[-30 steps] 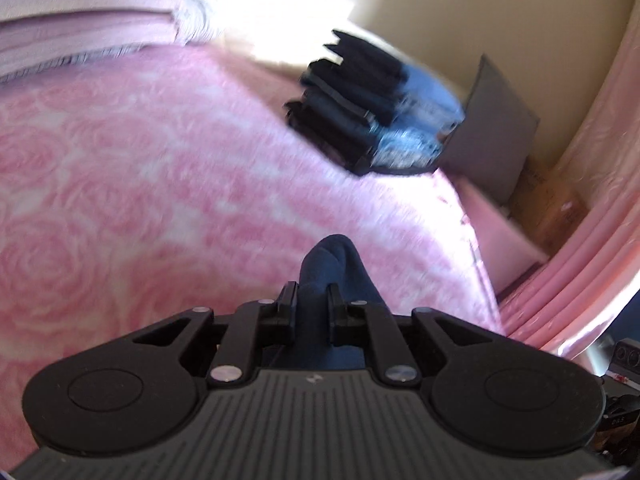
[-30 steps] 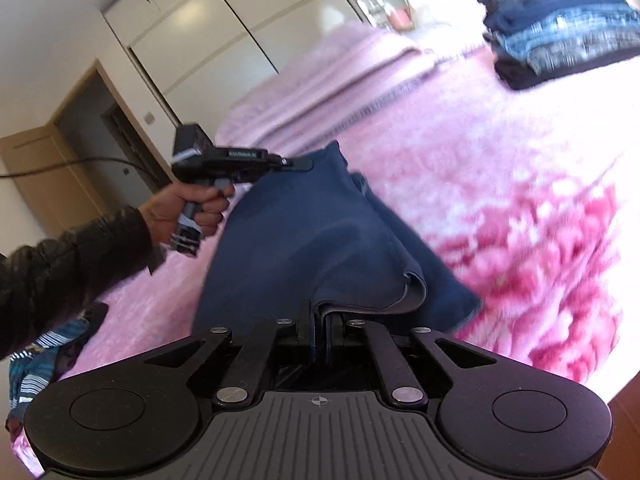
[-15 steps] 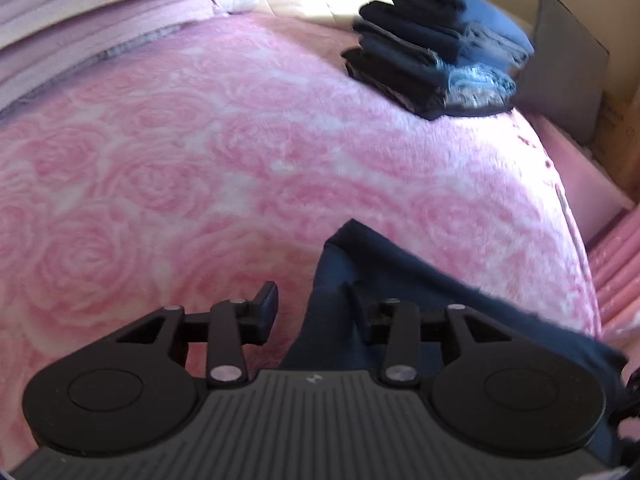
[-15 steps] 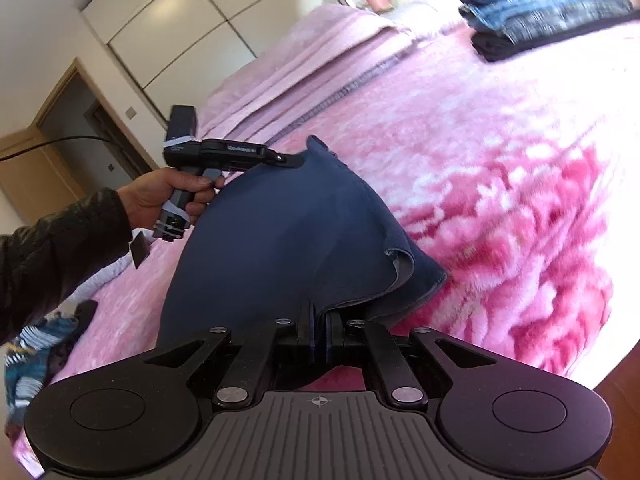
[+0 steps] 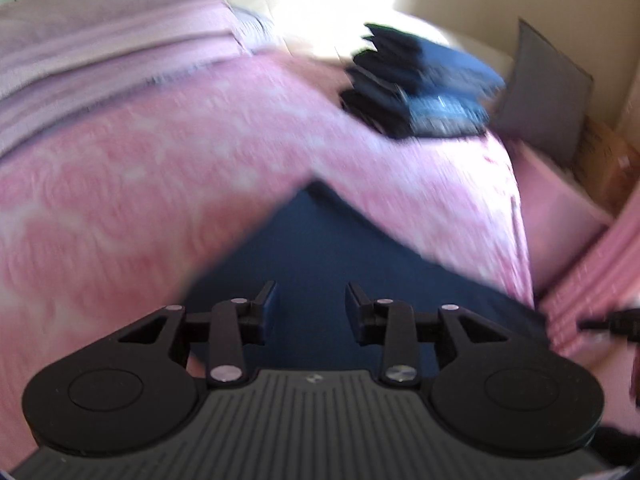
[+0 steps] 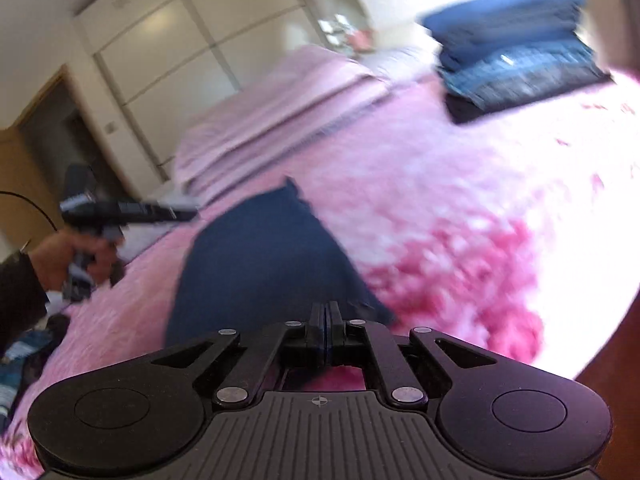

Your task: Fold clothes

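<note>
Right wrist: right tongs (image 6: 327, 320) pinch navy garment (image 6: 256, 264); left tongs (image 5: 311, 300) gape.

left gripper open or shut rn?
Open. The left gripper shows a wide gap between its fingers, with the navy garment lying beneath, ungripped.

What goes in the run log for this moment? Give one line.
task: fold clothes | left gripper: open, over navy garment | right gripper: shut on navy garment | folded stack: far side of pink bedspread
</note>
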The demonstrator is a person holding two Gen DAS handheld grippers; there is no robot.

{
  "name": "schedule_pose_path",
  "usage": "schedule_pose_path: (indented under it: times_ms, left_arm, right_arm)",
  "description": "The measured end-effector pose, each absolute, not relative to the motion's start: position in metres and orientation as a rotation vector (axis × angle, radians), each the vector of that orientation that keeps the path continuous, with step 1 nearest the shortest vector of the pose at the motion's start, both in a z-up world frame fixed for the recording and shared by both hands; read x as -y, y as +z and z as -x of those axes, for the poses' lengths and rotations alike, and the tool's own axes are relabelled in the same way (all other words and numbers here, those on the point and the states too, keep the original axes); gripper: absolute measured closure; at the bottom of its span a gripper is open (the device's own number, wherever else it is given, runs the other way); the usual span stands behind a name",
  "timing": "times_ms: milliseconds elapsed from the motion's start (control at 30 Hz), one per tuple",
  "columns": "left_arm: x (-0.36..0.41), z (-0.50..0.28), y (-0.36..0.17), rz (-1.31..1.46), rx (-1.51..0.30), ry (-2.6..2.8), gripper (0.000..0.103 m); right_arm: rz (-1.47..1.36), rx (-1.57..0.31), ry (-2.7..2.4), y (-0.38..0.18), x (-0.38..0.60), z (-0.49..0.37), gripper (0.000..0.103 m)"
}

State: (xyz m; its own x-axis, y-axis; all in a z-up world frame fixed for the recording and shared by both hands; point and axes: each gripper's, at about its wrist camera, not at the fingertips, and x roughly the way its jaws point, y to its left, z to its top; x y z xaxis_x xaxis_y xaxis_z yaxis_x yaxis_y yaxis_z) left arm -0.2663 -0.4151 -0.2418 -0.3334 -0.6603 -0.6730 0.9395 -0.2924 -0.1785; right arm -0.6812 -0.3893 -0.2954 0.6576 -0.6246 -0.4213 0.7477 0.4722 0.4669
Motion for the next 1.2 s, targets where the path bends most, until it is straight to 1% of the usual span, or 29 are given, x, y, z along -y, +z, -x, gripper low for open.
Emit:
schedule_pose_path:
  times_ms: [133, 233, 367, 400, 533, 600, 667, 700, 800, 867, 1000, 1067, 1133, 1200]
  left_arm:
    - [0.394, 0.275, -0.272, -0.584, -0.672, -1.796, 0.072]
    - [0.398, 0.268, -0.277, -0.525, -0.709, -1.785, 0.072]
    - [0.406, 0.272, -0.278, -0.569, -0.672, -1.795, 0.073]
    - [0.407, 0.272, -0.279, -0.574, -0.667, -1.795, 0.073]
    - [0.409, 0.269, -0.283, -0.554, -0.67, -1.795, 0.075]
    - [0.41, 0.265, -0.284, -0.525, -0.687, -1.791, 0.078]
    - [0.411, 0.259, -0.283, -0.492, -0.711, -1.774, 0.085]
    - [0.411, 0.255, -0.28, -0.474, -0.713, -1.76, 0.086]
    - [0.404, 0.246, -0.268, -0.436, -0.681, -1.705, 0.087]
    - [0.4, 0.239, -0.263, -0.415, -0.68, -1.673, 0.085]
    - [0.401, 0.233, -0.271, -0.421, -0.714, -1.655, 0.084]
    - [0.405, 0.232, -0.277, -0.423, -0.712, -1.653, 0.079]
    - [0.411, 0.228, -0.281, -0.408, -0.723, -1.654, 0.079]
    - [0.418, 0.223, -0.284, -0.397, -0.733, -1.656, 0.078]
  right_arm:
    - [-0.658, -0.219, -0.74, -0.292, 0.407, 0.642, 0.1]
    - [-0.642, -0.271, -0.664, -0.297, 0.427, 0.604, 0.1]
    - [-0.658, -0.342, -0.609, -0.322, 0.454, 0.574, 0.1]
    - [-0.688, -0.366, -0.606, -0.332, 0.461, 0.571, 0.1]
    - [-0.734, -0.323, -0.566, -0.35, 0.47, 0.589, 0.1]
    - [-0.74, -0.321, -0.59, -0.348, 0.467, 0.601, 0.1]
    - [-0.752, -0.335, -0.646, -0.341, 0.466, 0.61, 0.1]
    - [-0.758, -0.342, -0.674, -0.338, 0.465, 0.615, 0.1]
    - [-0.737, -0.338, -0.692, -0.319, 0.463, 0.619, 0.1]
    - [-0.709, -0.342, -0.669, -0.31, 0.468, 0.609, 0.1]
    - [-0.651, -0.395, -0.605, -0.307, 0.493, 0.568, 0.099]
    - [-0.621, -0.421, -0.573, -0.306, 0.505, 0.547, 0.099]
    - [-0.592, -0.446, -0.541, -0.305, 0.517, 0.527, 0.099]
    - [-0.586, -0.505, -0.535, -0.317, 0.534, 0.513, 0.098]
